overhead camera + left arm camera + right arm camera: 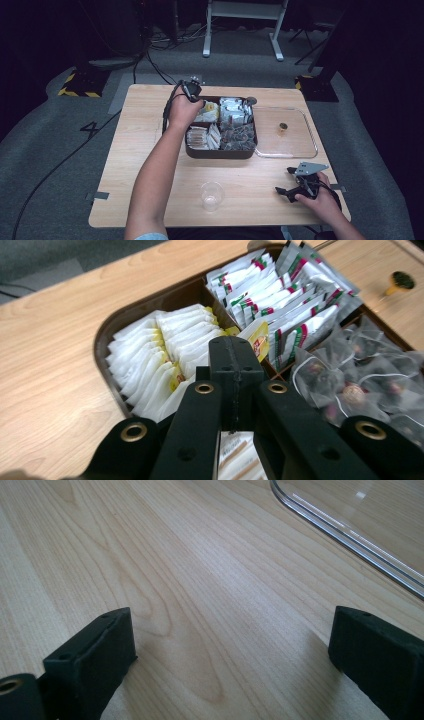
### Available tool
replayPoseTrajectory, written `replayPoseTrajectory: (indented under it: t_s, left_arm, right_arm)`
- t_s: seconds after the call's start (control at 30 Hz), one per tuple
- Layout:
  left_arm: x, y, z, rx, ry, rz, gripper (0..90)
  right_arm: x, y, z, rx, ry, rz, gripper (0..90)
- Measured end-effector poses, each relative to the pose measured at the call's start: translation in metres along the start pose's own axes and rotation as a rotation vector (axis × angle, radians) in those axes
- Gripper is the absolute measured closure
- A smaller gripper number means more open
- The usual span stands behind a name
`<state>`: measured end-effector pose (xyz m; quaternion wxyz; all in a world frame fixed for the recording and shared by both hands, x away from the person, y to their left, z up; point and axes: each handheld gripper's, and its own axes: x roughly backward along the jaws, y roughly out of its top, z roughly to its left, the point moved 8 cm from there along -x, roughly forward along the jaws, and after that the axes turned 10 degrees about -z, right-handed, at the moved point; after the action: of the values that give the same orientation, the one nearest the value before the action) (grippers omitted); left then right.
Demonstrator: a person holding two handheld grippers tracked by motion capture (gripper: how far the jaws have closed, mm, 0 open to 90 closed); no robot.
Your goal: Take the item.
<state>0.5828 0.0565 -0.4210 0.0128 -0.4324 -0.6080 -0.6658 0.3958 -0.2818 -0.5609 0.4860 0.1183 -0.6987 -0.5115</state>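
A yellow-edged sachet (257,337) is sticking up at the tips of the left gripper (236,347), whose black jaws are standing pressed together over the brown tray (107,332); whether they are pinching the sachet I cannot tell. The tray is sitting mid-tabletop (145,150), rounded-cornered and divided into compartments: flat white packets (150,355) standing on edge in rows, white packets with red-green stripes (280,295) beside them, and crinkled clear pouches (350,375) holding dark round pieces. A clear plastic lid (287,132) is lying just beside the tray, with a clear cup (211,195) nearer the person. The right gripper (290,181) is resting low over pale wood grain, jaws standing wide apart, holding nothing.
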Motion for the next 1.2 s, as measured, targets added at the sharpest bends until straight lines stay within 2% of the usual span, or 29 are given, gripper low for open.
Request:
replayPoseTrajectory:
  t_s: [0.2,0.43,0.8,0.97,1.2]
  left_arm:
    - [0.029,0.003,-0.005,-0.045,-0.029,-0.028,90.0]
    - [0.061,0.0,-0.024,-0.09,-0.089,-0.061,90.0]
    - [0.102,-0.02,-0.053,-0.172,-0.169,-0.081,90.0]
    - [0.119,-0.031,-0.068,-0.198,-0.207,-0.1,90.0]
    - [0.139,-0.048,-0.082,-0.213,-0.232,-0.142,90.0]
  right_arm:
    - [0.0,0.0,0.0,0.0,0.0,0.0,4.8]
    - [0.0,0.0,0.0,0.0,0.0,0.0,4.8]
    - [0.0,0.0,0.0,0.0,0.001,-0.001,4.9]
    - [0.0,0.0,0.0,0.0,0.001,-0.001,4.9]
    - [0.0,0.0,0.0,0.0,0.001,-0.001,4.9]
